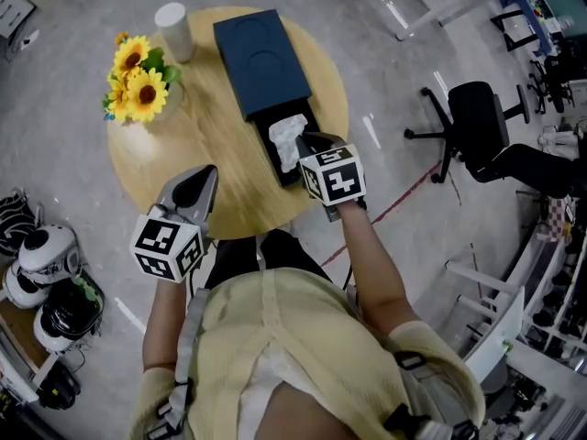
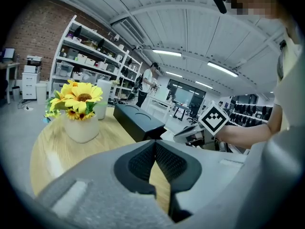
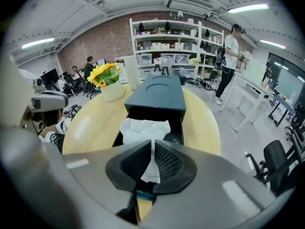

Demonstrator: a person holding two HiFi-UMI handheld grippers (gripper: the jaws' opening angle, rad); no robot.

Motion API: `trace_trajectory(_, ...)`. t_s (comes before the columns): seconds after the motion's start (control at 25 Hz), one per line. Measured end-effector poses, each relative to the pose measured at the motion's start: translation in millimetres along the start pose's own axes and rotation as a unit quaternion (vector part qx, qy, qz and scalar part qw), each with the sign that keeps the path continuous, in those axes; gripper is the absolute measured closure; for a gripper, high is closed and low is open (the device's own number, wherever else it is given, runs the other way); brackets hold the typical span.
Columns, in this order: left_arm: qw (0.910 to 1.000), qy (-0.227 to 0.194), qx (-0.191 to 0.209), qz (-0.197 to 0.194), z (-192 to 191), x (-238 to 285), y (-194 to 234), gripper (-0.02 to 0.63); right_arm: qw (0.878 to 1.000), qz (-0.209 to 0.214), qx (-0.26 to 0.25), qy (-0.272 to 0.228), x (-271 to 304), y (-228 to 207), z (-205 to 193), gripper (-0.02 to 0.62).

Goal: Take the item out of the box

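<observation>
A dark blue box (image 1: 261, 62) lies on the round wooden table (image 1: 220, 200), its drawer slid out toward me. A crumpled white paper item (image 1: 288, 138) fills the drawer. My right gripper (image 1: 306, 142) is over the drawer's near end, and in the right gripper view its pads (image 3: 167, 160) are shut on a corner of the white item (image 3: 144, 130), which still rests in the box (image 3: 159, 93). My left gripper (image 1: 209, 172) hovers above the table's front left, apart from the box. Its jaws (image 2: 155, 149) are shut with nothing in them.
A white vase of sunflowers (image 1: 138, 85) stands at the table's left and a white cup (image 1: 172, 30) at its back. A black office chair (image 1: 477, 117) is on the floor to the right. Helmet-like gear (image 1: 46, 273) lies on the floor at the left.
</observation>
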State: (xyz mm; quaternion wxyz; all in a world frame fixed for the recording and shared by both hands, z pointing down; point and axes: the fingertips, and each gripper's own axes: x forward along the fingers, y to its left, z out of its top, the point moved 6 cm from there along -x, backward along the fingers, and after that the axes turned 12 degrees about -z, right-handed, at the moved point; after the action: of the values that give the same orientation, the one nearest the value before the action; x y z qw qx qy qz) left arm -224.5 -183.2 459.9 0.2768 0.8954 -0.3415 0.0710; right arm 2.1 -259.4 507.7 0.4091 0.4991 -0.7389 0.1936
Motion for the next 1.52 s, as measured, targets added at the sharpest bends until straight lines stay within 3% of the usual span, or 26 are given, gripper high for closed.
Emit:
trace_trajectory(0.4,0.9986,-0.043,-0.012,0.027,13.8,-0.4,-21.8,0.601,0.996,0.055,0.003,-0.073,-56.5,-6.6,21.1,0.569)
trace_trajectory(1.52,0.9957,-0.069,0.027,0.056,26.2,-9.4,-78.1,0.601,0.977,0.102,0.038,-0.182,-152.8,-33.8,18.2,0.577)
